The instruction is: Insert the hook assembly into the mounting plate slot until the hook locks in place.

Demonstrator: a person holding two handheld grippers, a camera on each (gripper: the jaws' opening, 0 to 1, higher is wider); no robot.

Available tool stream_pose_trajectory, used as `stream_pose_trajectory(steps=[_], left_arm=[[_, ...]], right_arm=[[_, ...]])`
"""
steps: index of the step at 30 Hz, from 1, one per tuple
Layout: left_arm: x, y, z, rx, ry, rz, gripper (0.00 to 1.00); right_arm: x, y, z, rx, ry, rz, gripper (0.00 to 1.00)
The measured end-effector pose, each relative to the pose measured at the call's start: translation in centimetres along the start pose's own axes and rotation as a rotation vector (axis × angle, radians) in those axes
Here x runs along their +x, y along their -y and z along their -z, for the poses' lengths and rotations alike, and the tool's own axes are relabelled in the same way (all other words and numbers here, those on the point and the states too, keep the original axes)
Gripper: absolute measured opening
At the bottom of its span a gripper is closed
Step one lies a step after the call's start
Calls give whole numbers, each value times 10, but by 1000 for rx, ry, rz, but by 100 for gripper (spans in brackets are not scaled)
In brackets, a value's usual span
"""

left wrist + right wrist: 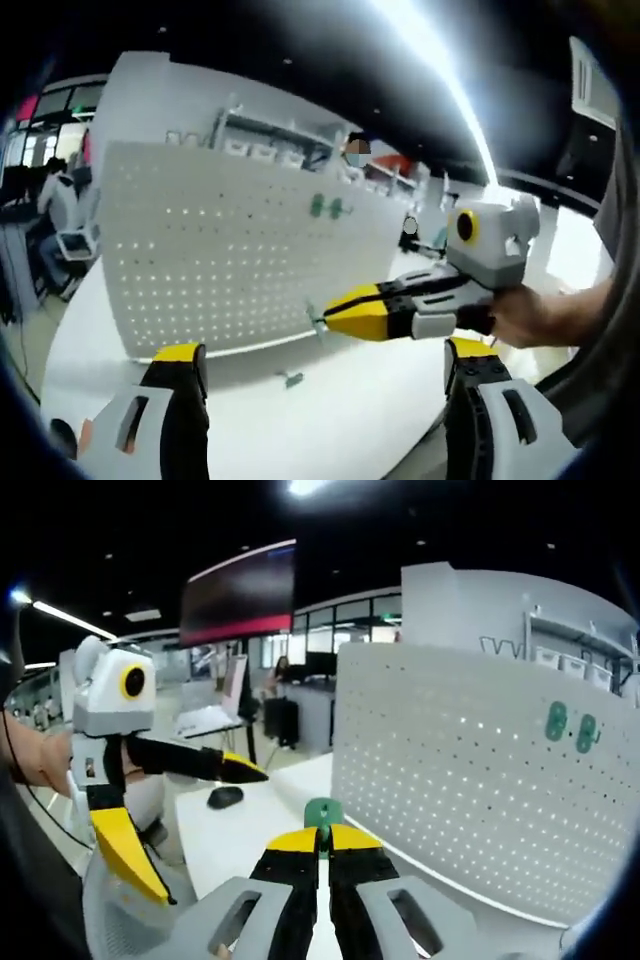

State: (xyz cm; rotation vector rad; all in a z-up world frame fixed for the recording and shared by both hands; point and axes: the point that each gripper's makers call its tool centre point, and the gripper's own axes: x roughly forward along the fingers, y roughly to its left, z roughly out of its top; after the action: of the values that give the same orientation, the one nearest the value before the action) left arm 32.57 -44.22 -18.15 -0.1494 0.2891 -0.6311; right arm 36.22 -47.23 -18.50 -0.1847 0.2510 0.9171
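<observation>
A small green plastic hook [322, 812] is clamped in the closed right hand-held gripper [322, 852], near the white perforated mounting plate [470, 770] standing on the white desk [225, 840]. The left hand-held gripper [325, 365] is spread, empty. Approach is judged underway; alignment with a slot is required next.

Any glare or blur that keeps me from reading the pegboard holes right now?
Left gripper view: a ceiling light strip flares white, everything looks soft, and the pegboard bows from fisheye; holes still show. Right gripper view: sharper, evenly lit, no glare on the board; the green hook in the right gripper reads clearly.
</observation>
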Motion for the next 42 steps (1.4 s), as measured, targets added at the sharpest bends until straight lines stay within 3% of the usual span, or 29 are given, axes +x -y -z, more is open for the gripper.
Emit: stream_pose_trajectory(steps=[8,22,42], left_arm=[[-4,3,-5,24,39,-15,100],[-8,-4,-4,33,44,-59,100],[-6,-25,-6,-4,42,-95,99]], right_arm=[[-8,25,-7,21,69,115,0],[-25,90,-18,17,168,332,0],[-28,171,-37,0,243,500,0]])
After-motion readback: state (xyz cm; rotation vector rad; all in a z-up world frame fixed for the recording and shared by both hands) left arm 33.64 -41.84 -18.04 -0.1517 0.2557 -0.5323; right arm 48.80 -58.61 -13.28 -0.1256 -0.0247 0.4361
